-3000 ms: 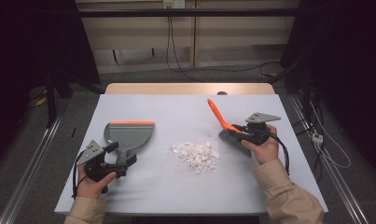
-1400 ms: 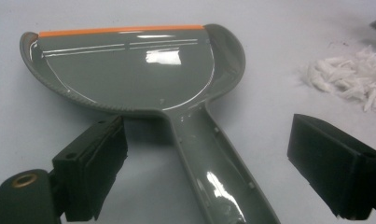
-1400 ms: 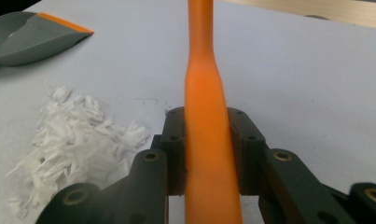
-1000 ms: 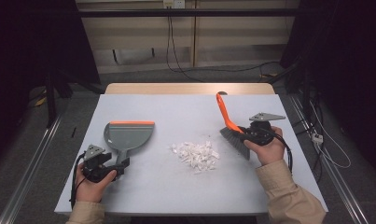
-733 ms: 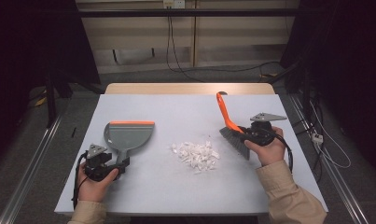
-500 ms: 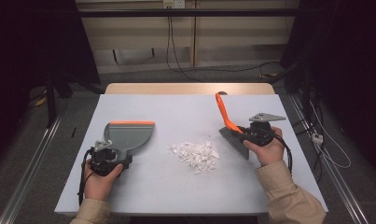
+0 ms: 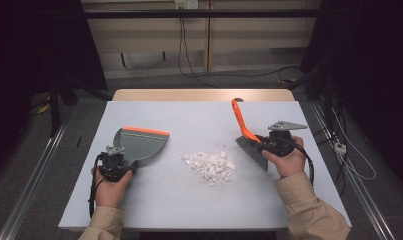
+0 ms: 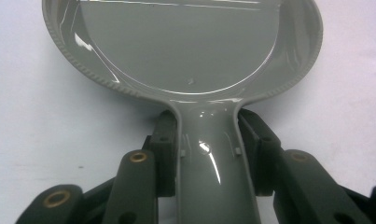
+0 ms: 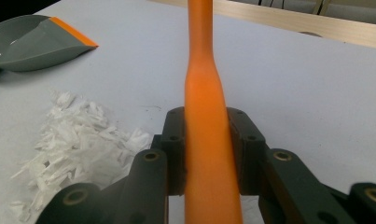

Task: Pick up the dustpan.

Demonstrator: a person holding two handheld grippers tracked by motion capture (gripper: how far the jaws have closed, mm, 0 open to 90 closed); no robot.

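A grey dustpan (image 7: 141, 145) with an orange lip lies flat on the table's left half. Its handle runs between the jaws of my left gripper (image 7: 120, 161), which have just been closing. In the left gripper view the pads press both sides of the handle (image 8: 209, 172), so the left gripper (image 8: 208, 135) is shut on it. My right gripper (image 7: 263, 143) is shut on the orange handle (image 9: 202, 70) of a brush (image 7: 249, 145), whose dark bristles point down at the table. A pile of white paper scraps (image 7: 210, 166) lies between the dustpan and the brush.
The pale grey table (image 7: 199, 112) ends in a wooden strip (image 7: 204, 95) at the far edge. Cables run across the floor beyond it, with metal rails along both sides. From the right gripper view the dustpan (image 9: 27, 42) sits beyond the scraps (image 9: 73, 140).
My left hand has slid toward the dustpan's handle and its jaws have closed on it. The right hand and brush have stayed put over the last second, after tilting more upright before that.
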